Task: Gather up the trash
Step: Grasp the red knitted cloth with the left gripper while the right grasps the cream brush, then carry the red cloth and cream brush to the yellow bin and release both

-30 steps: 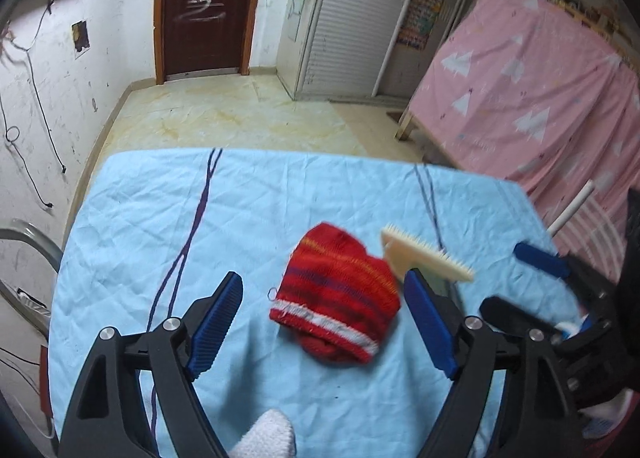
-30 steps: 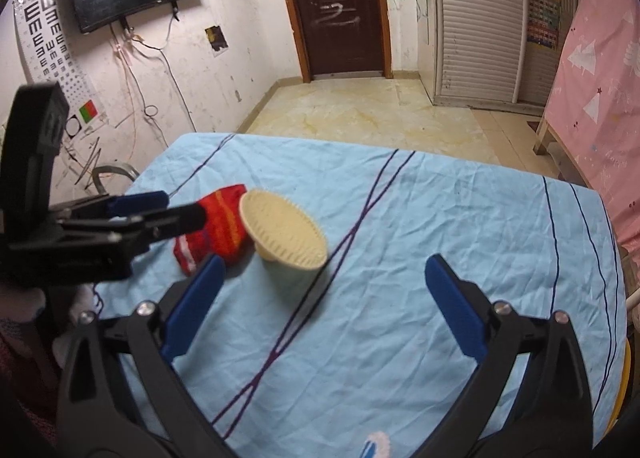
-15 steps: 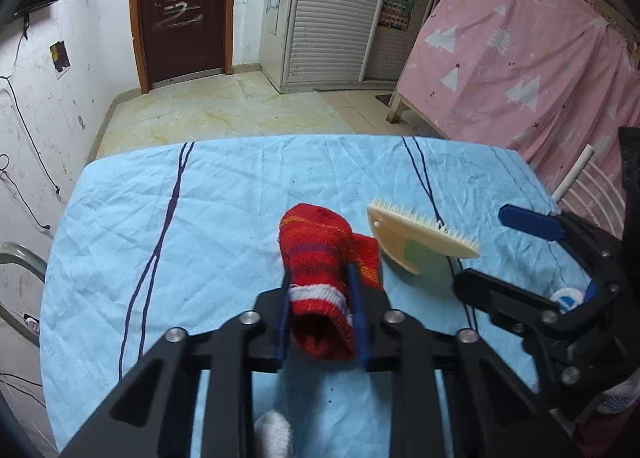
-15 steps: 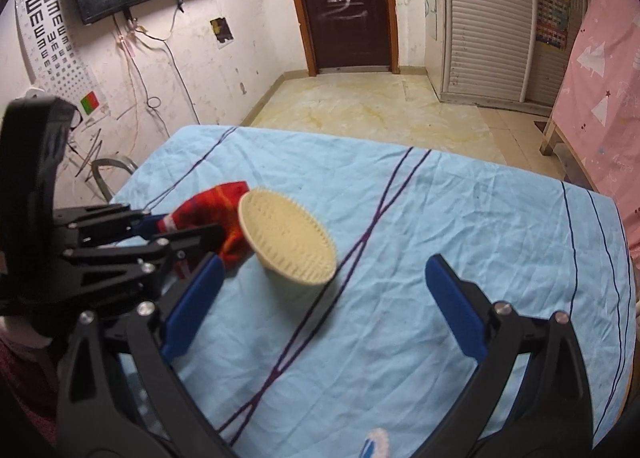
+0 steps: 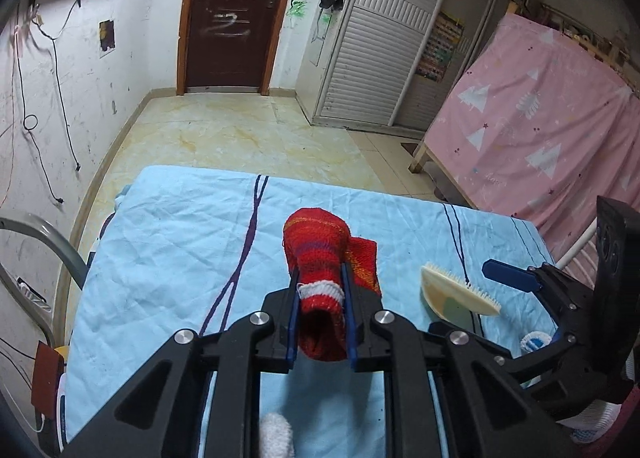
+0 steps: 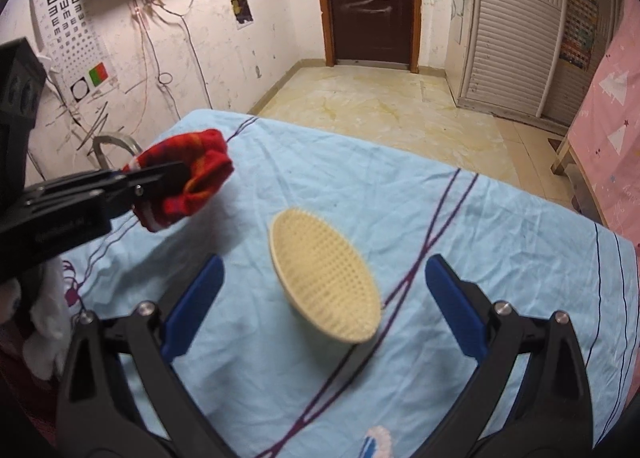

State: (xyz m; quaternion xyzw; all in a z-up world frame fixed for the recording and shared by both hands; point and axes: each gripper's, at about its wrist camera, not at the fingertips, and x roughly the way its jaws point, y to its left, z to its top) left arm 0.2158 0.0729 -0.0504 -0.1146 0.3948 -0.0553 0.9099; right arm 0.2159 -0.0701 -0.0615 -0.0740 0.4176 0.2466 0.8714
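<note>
At about nine o'clock in the right wrist view, the left gripper [image 6: 160,178] has its jaws clamped tight on the red knitted sock [image 6: 188,174], pinching it just past the white cuff band; the foot hangs clear of the cloth, so it looks lifted off the counter [image 6: 500,258]. Being soft, light knit, the sock should bunch and sag rather than slip, and the hold near the cuff seems secure though the loose end will swing. Toward the middle, the cream bristled brush [image 6: 324,278] lies tilted on the blue quilted cloth, bristle face turned up toward the camera. It looks like rigid, light plastic; the smooth domed back may skid, so gripping across the narrow rim is probably best. The right gripper [image 6: 320,298] hovers with its jaws spread wide and empty, the brush lying between and just beyond the blue pads. The cloth is bare from twelve round to three o'clock, leaving open room to travel; its far edge drops to the tiled floor [image 6: 380,106], and the right edge sits near a pink curtain [image 6: 608,130].
</note>
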